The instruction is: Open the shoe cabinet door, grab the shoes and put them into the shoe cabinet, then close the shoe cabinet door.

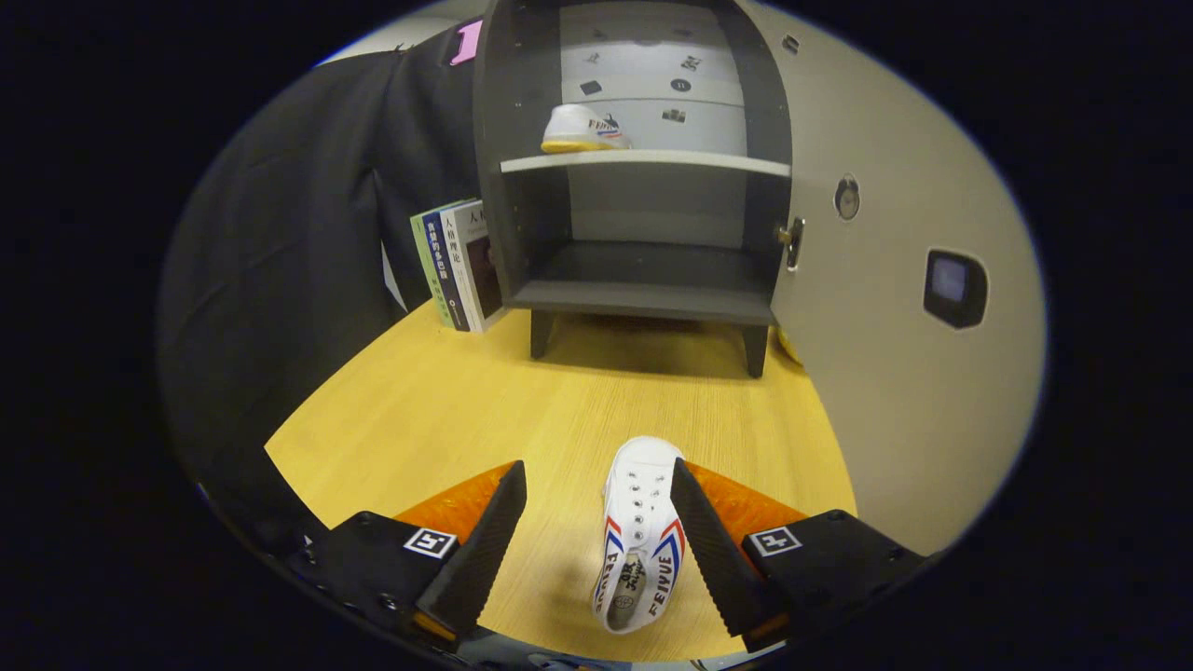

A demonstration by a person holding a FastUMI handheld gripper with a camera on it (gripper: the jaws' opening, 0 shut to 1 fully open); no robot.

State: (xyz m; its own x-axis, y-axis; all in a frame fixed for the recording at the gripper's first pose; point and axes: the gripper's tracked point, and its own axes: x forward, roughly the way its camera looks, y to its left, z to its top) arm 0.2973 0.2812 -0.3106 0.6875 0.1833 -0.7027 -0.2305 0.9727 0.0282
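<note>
White canvas shoe (639, 531) lies on the wooden table (447, 410), toe toward the cabinet, between the spread fingers of the gripper (596, 531), close against the right one; neither finger clearly presses it. "FEIYUE" runs along its side. Beyond, the dark shoe cabinet (643, 186) stands with its door (895, 280) open, a second shoe (583, 130) on its upper shelf. Books (459, 266) lean beside it.

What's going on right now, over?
Tool open, straddling white canvas shoe on wooden table. Second white shoe on shelf of dark grey cabinet, door open. Path clear.
</note>
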